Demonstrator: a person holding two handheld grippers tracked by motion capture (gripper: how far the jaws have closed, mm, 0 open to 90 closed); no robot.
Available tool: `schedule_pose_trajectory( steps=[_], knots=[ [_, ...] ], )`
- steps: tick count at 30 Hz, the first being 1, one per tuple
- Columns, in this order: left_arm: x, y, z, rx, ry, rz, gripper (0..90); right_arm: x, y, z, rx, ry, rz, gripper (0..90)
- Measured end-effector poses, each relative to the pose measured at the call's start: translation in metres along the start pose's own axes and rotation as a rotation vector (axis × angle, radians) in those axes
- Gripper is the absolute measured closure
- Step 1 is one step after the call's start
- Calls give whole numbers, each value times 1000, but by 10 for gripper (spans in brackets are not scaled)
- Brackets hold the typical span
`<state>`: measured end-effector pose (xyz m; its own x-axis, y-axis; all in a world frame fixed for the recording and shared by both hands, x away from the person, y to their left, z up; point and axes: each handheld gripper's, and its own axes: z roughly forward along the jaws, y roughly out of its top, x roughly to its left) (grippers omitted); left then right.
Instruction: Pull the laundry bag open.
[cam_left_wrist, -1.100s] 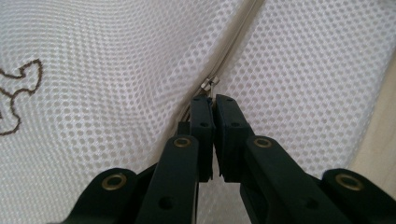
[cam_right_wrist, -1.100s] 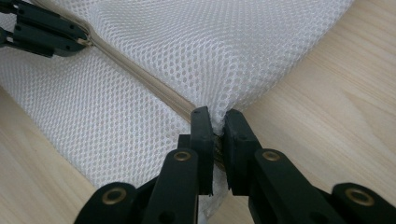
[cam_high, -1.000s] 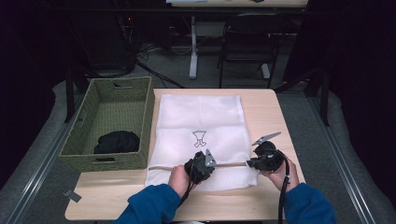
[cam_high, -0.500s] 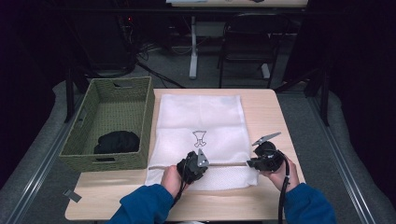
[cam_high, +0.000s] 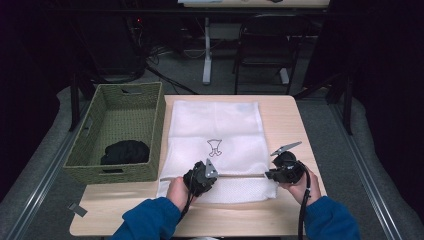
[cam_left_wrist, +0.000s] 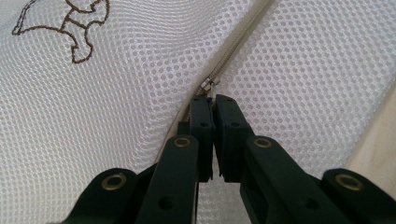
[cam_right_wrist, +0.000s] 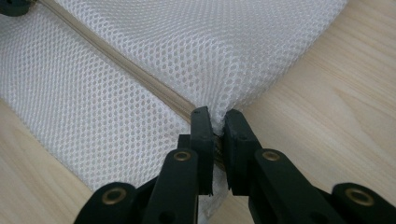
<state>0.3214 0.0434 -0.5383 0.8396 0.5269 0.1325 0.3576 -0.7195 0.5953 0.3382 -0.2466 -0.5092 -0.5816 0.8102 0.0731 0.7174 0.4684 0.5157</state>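
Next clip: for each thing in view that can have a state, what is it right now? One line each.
Mesh laundry bag: flat on the table, zipper partly open.
Zipper pull: pinched by the left claw.
Left claw: shut on the zipper pull.
Right claw: shut on the bag's corner at the zipper end.
Woven basket: upright beside the bag, holding a black garment.

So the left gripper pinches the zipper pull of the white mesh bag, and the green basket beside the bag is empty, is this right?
Not quite: the green basket is not empty; the high view shows a black cloth lying in it. The rest stands: the left gripper is shut at the zipper pull of the white mesh bag.
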Motion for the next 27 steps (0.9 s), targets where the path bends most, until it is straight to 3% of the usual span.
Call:
schedule_pose_trajectory(
  steps=[27],
  knots=[
    [16,-22,-14,47,28,-39,874,-2,-1,0,7,-20,-9,843]
  ],
)
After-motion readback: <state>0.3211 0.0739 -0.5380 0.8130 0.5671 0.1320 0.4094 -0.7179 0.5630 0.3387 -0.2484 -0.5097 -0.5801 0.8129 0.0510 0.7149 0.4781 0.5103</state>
